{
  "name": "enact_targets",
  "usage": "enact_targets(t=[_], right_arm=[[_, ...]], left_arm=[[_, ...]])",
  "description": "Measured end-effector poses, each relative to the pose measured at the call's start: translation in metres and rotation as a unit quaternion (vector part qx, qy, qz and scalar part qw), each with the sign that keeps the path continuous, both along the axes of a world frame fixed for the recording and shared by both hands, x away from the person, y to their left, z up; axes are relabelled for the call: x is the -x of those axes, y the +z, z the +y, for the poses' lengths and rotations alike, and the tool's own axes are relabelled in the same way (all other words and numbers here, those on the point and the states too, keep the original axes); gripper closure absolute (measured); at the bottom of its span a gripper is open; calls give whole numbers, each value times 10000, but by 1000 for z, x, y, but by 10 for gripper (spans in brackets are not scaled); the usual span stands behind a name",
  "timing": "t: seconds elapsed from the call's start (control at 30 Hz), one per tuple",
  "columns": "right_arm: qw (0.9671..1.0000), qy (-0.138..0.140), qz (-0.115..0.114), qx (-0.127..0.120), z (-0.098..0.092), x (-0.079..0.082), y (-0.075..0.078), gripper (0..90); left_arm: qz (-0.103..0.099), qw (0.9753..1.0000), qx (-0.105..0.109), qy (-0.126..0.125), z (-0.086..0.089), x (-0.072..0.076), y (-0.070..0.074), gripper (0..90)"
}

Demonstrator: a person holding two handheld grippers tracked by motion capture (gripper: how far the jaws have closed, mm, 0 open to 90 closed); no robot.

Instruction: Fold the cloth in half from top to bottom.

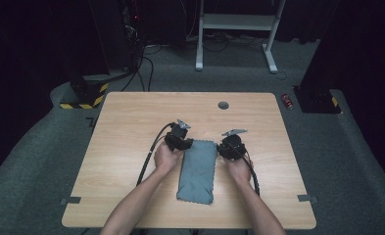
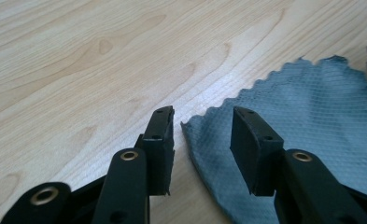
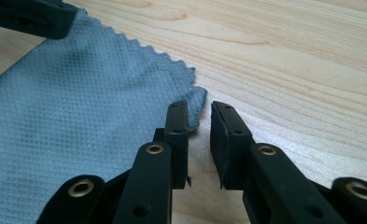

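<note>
A grey-blue cloth (image 1: 197,171) with zigzag edges lies folded into a long strip at the table's middle. My left gripper (image 1: 180,140) sits at its far left corner and my right gripper (image 1: 231,147) at its far right corner. In the left gripper view the left gripper (image 2: 203,114) is wide open, with the corner of the cloth (image 2: 284,107) lying flat between the jaws. In the right gripper view the right gripper (image 3: 200,106) stands open by a narrow gap; the slightly curled corner of the cloth (image 3: 78,102) rests against its left jaw, and bare table shows in the gap.
The wooden table (image 1: 131,122) has a grey cable grommet (image 1: 223,105) near its far edge. Tape marks (image 1: 70,200) sit at its near corners. A white desk frame (image 1: 236,29) and dark equipment stand on the carpet beyond.
</note>
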State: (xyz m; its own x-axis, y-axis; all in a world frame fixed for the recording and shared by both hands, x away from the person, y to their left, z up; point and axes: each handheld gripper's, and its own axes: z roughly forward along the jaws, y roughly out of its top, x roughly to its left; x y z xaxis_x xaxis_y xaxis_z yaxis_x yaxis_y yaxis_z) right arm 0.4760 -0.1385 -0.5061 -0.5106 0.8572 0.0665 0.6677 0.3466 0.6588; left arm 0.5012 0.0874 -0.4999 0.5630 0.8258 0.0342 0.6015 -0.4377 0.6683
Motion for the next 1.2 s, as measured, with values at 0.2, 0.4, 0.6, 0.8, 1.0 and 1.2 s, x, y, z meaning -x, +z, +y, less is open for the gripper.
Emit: enact_targets(t=[0.2, 0.4, 0.6, 0.8, 1.0, 1.2], right_arm=[[10000, -14, 30, -33, -1, -3, -4, 752], [10000, -38, 16, -64, -1, -5, -6, 751], [9999, -20, 108, 30, 3, -11, -3, 752], [9999, 64, 54, 144, 7, -13, -4, 872], [9997, 159, 34, 169, 7, -13, -4, 900], [9998, 133, -17, 148, 7, -13, -3, 900]], left_arm=[[71, 10000, -28, -22, -3, -6, -4, 661], [177, 9998, 1, -59, -4, -11, -8, 751], [174, 9997, -50, -160, -3, -12, -7, 854], [185, 9995, -77, -254, -3, -12, -6, 889], [195, 9993, 148, -268, 3, -12, -3, 892], [232, 9990, 256, -286, 6, -13, -4, 892]])
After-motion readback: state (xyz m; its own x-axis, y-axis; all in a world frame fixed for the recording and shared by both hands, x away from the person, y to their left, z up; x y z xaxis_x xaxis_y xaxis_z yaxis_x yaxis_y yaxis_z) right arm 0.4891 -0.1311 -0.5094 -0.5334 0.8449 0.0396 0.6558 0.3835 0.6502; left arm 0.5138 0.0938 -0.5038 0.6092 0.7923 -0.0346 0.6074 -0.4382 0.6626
